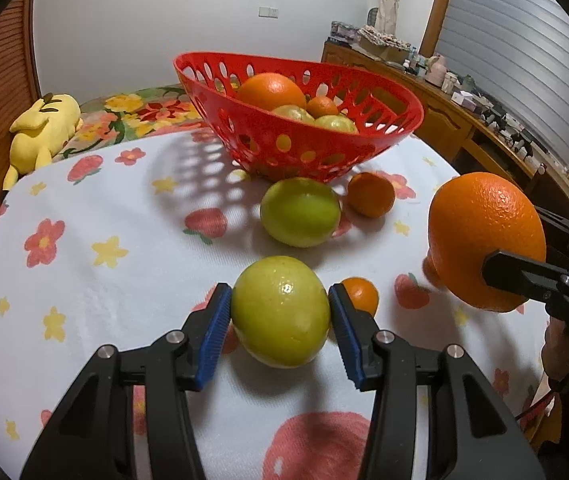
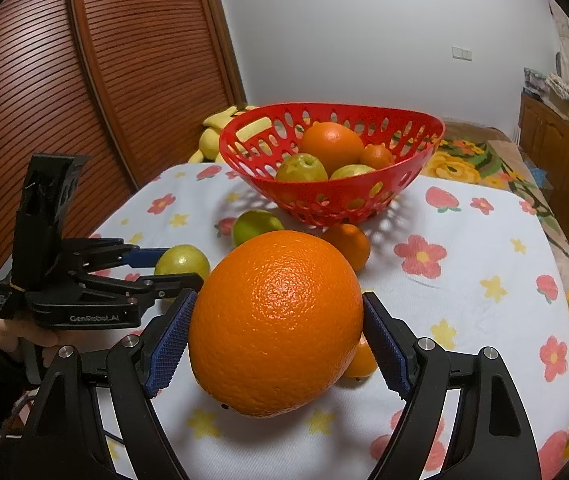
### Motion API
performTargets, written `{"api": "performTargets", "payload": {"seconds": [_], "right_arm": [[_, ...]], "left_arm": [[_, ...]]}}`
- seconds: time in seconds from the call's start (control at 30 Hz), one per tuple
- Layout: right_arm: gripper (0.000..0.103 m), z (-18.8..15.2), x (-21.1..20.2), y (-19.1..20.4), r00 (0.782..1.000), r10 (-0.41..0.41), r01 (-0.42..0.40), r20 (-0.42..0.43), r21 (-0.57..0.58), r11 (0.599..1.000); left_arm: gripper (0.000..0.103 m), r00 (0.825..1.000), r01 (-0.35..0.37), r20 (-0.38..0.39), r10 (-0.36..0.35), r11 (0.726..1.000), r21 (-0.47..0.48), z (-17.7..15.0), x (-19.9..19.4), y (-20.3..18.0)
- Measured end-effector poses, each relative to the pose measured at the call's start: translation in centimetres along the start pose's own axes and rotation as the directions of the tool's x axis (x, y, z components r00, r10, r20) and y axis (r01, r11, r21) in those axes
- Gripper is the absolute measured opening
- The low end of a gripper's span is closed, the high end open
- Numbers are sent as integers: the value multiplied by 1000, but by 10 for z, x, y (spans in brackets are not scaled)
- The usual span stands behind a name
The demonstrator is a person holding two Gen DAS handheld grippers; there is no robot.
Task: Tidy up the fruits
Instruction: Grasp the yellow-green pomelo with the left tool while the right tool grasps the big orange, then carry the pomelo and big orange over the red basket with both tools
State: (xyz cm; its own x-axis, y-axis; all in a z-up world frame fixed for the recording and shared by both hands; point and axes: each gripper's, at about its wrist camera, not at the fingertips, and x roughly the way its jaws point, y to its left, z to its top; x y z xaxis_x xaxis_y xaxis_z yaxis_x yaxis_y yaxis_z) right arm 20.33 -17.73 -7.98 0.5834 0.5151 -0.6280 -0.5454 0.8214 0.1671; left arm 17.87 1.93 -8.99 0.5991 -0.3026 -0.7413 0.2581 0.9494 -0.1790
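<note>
My left gripper (image 1: 280,312) is shut on a yellow-green fruit (image 1: 281,311) that rests on the flowered cloth; it also shows in the right wrist view (image 2: 182,261). My right gripper (image 2: 278,328) is shut on a big orange (image 2: 276,320) and holds it above the cloth, to the right in the left wrist view (image 1: 486,240). A red perforated basket (image 1: 364,80) stands beyond, holding an orange (image 1: 270,90), a small tangerine (image 1: 323,106) and two green fruits. On the cloth lie another green fruit (image 1: 300,212) and small tangerines (image 1: 371,194) (image 1: 361,294).
A yellow plush toy (image 1: 42,130) lies at the far left of the table. A wooden slatted door (image 2: 84,100) stands on the left. A wooden cabinet (image 1: 464,120) crowded with small items runs along the right. Another small tangerine (image 2: 360,358) lies under the held orange.
</note>
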Motion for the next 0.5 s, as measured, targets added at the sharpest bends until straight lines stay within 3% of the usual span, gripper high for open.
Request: {"api": "performTargets", "payload": {"seconds": [0.5], "right_arm": [[83, 24, -19, -1, 999, -19, 20, 41, -33, 999]], "left_arm": [[48, 993, 4, 116, -6, 1000, 17, 31, -38, -9]]}}
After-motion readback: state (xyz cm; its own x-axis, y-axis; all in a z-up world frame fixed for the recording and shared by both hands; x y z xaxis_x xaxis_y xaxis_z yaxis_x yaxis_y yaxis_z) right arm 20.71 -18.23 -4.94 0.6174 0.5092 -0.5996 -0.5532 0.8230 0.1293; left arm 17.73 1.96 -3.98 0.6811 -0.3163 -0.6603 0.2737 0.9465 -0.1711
